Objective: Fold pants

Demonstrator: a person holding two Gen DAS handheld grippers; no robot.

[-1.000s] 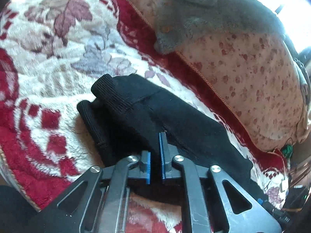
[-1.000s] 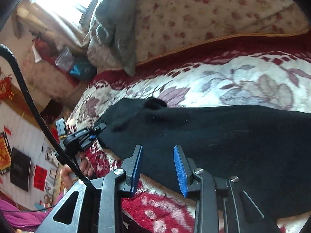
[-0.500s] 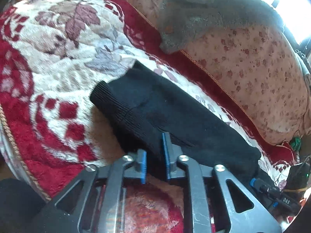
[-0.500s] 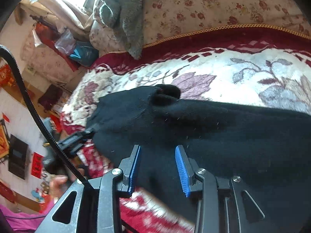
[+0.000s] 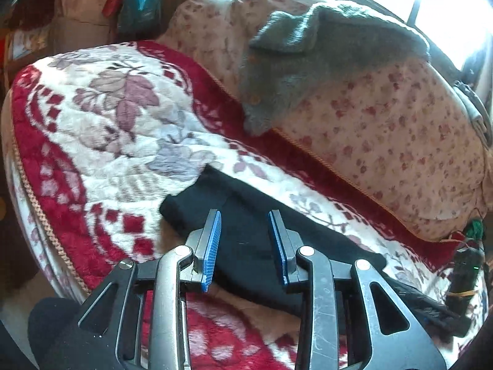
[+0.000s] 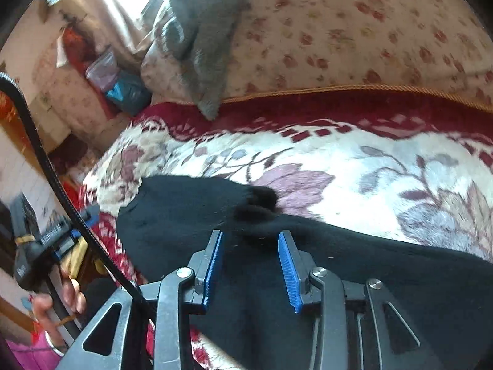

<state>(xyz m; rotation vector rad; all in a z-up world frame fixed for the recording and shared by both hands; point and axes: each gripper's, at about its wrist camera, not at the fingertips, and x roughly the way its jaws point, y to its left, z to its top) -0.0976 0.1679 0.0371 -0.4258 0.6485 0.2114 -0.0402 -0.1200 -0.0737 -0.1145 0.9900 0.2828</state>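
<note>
The black pants (image 5: 246, 240) lie folded lengthwise on the red and white floral blanket (image 5: 107, 129). My left gripper (image 5: 246, 225) is open and empty, just above the cuffed end of the pants. In the right wrist view the pants (image 6: 354, 277) stretch to the right, with a bunched fold (image 6: 258, 203) at their far edge. My right gripper (image 6: 251, 246) is open and empty, hovering over the black cloth. The left gripper also shows in the right wrist view (image 6: 52, 240), off the blanket's left edge.
A grey knitted garment (image 5: 308, 61) hangs over a floral cushion (image 5: 400, 141) behind the blanket; it also shows in the right wrist view (image 6: 200, 40). The blanket's corded edge (image 5: 37, 203) drops off at the left. Bags and clutter (image 5: 138, 6) stand beyond.
My left gripper let go of the pants, opened and drew back. The pant end it held now lies flat on the blanket. My right gripper stayed open over the cloth.
</note>
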